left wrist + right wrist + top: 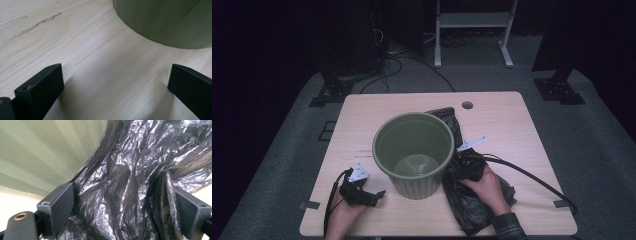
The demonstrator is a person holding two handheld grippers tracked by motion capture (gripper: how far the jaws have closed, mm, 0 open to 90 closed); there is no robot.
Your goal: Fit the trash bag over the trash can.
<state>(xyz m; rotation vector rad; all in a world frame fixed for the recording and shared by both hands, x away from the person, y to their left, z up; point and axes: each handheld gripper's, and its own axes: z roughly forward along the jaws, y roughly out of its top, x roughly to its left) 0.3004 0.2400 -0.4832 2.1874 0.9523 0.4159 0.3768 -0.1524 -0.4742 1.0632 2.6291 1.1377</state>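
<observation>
An olive-green ribbed bin [412, 187] stands upright and empty in the middle of the wooden table [502, 115]. A crumpled black plastic bag [472, 210] lies against its right side, running from behind the bin to the front edge. My right gripper [464, 164] is pushed into the bag beside the bin. Its jaws stand wide, and loose folds of the bag [140, 157] bunch between them in the right gripper view [125, 200], next to the bin wall [45, 150]. My left gripper [379, 196] rests low at the front left, open and empty [116, 75], pointing at the bin's base [170, 22].
A round cable hole [467, 105] sits near the table's far edge. The right gripper's black cable [532, 177] trails across the table's right side. A white frame [472, 22] and dark stands are on the floor behind. The bare wood [87, 37] has a scuff mark.
</observation>
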